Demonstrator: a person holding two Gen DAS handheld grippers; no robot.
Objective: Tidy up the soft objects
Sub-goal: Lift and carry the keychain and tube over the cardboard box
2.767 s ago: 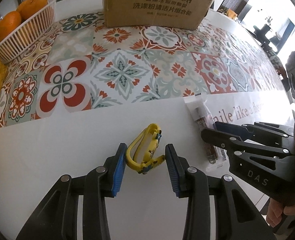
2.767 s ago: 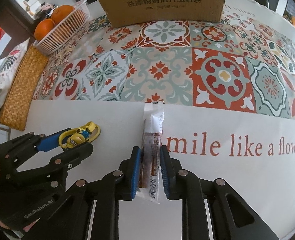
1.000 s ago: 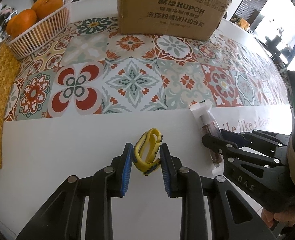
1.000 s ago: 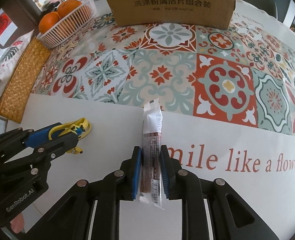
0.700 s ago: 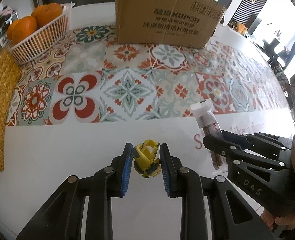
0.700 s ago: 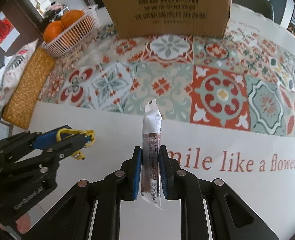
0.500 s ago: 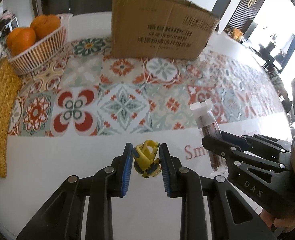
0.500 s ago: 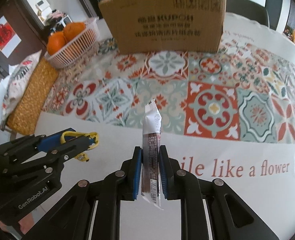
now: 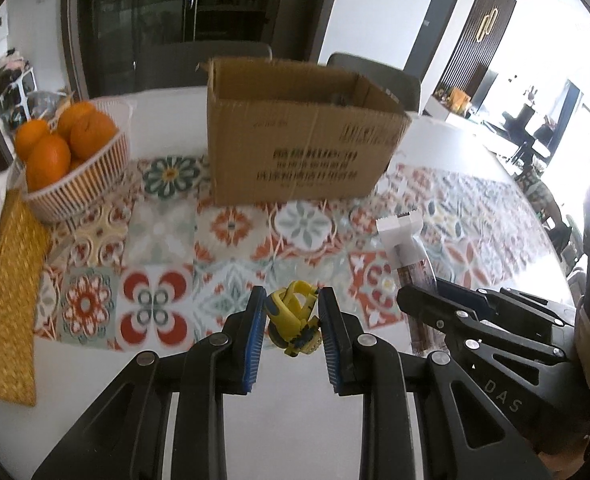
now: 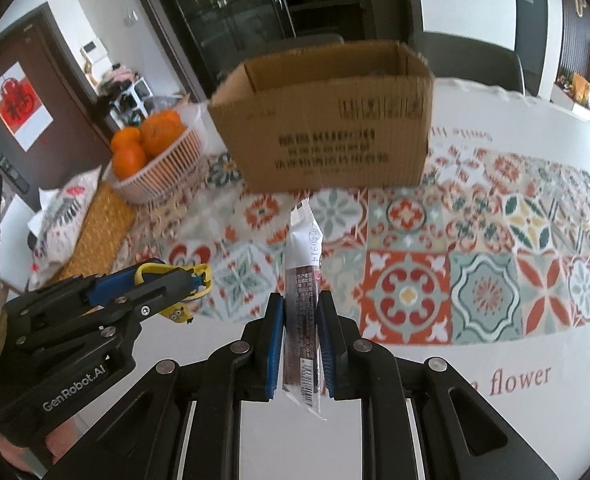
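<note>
I work over a white table [image 9: 75, 392] in a dining room; dark glass cabinets stand at the far wall, and a patterned tile-print runner [image 10: 407, 296] crosses the table ahead of both tongs.

Far left of my left tongs, a woven straw mat [image 9: 13, 292] lies at the table edge. Ahead-left of the same tongs, a white ribbed basket [image 9: 83, 184] holds oranges [image 9: 49, 158]. Straight ahead, beyond the runner's near tiles, an open cardboard box [image 9: 295, 148] stands upright; the print on its front is blurred.

Left tongs [image 9: 289, 326]: the blue pads are clamped on a small yellow toy sandal [image 9: 295, 324], which hangs between the pads, clear of the table. From the right wrist view the left tongs [image 10: 191, 280] appear low at left, with the toy sandal [image 10: 175, 270] protruding from the tips and a small yellow figure dangling under it.

Right tongs [image 10: 301, 344]: the pads are clamped on a long snack bar packet [image 10: 301, 288], held edge-on with its white crimped end pointing toward the box. From the left wrist view the right tongs [image 9: 423, 300] sit just right of mine, with the packet [image 9: 407, 248] rising from the tips.

To the right of the right tongs, red lettering [image 10: 519, 378] reading "flower" is printed on the table covering.
</note>
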